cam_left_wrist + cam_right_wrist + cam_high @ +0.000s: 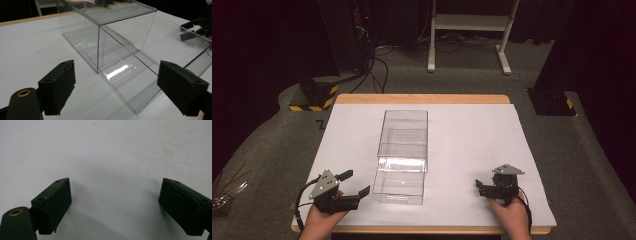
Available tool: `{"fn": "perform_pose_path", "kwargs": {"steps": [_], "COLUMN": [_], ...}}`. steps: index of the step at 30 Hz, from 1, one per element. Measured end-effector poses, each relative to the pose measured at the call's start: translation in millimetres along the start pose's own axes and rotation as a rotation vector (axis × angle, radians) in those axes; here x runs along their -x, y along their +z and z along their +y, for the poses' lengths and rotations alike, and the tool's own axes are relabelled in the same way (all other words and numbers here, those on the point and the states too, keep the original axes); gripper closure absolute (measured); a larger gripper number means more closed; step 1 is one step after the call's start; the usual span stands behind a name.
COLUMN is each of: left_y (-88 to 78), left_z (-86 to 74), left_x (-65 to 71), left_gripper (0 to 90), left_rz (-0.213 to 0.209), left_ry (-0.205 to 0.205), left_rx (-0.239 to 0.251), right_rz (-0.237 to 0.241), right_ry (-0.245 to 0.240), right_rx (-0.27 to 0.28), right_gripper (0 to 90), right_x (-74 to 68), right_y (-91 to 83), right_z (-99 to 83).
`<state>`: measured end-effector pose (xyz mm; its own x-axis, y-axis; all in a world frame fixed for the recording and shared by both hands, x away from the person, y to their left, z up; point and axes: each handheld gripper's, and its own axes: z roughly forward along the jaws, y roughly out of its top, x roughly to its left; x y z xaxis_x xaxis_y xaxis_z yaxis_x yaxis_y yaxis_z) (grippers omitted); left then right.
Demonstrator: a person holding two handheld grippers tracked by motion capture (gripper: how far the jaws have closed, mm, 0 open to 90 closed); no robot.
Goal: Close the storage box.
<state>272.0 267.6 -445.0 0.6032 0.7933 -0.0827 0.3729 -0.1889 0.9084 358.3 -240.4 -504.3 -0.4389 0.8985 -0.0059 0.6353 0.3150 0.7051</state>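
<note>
A clear plastic box (404, 135) stands in the middle of the white-covered table (472, 135), its long side running away from me. A clear drawer-like tray (399, 186) sticks out of its near end. My left gripper (356, 182) is open just left of that tray, jaws pointing at it and touching nothing. In the left gripper view the left gripper (116, 67) frames the box's (107, 32) near corner and the tray (130, 82). My right gripper (480, 187) rests open near the front right, apart from the box. The right gripper (115, 183) has bare white table between its jaws.
Wooden table edges show at the front and back. On the carpet behind are a white desk frame (469, 25), a yellow-and-black striped base (314, 97) with cables, and a dark stand base (552, 100). Thin metallic items (227, 192) lie on the floor at left.
</note>
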Motion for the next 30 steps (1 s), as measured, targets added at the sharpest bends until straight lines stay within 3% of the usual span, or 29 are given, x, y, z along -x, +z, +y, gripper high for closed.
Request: {"fn": "perform_pose_path", "kwargs": {"steps": [11, 23, 30], "left_y": [0.9, 6.2, 12.6], "left_z": [1.8, -6.0, -11.6], "left_x": [6.7, 24.3, 25.7], "left_gripper": [15.6, 15.5, 14.8], "left_rz": [-0.030, -0.063, -0.087], "left_ry": [-0.005, 0.023, 0.008], "left_rx": [0.013, -0.030, -0.065], "right_rz": [0.001, 0.001, 0.004], "right_ry": [0.001, 0.001, 0.002], "right_rx": [0.000, 0.001, 0.001], "right_gripper": [10.9, 10.9, 10.9], "right_x": [0.1, 0.2, 0.6], "right_y": [0.0, 0.0, -0.2], "right_z": [0.0, 0.0, 0.0]}}
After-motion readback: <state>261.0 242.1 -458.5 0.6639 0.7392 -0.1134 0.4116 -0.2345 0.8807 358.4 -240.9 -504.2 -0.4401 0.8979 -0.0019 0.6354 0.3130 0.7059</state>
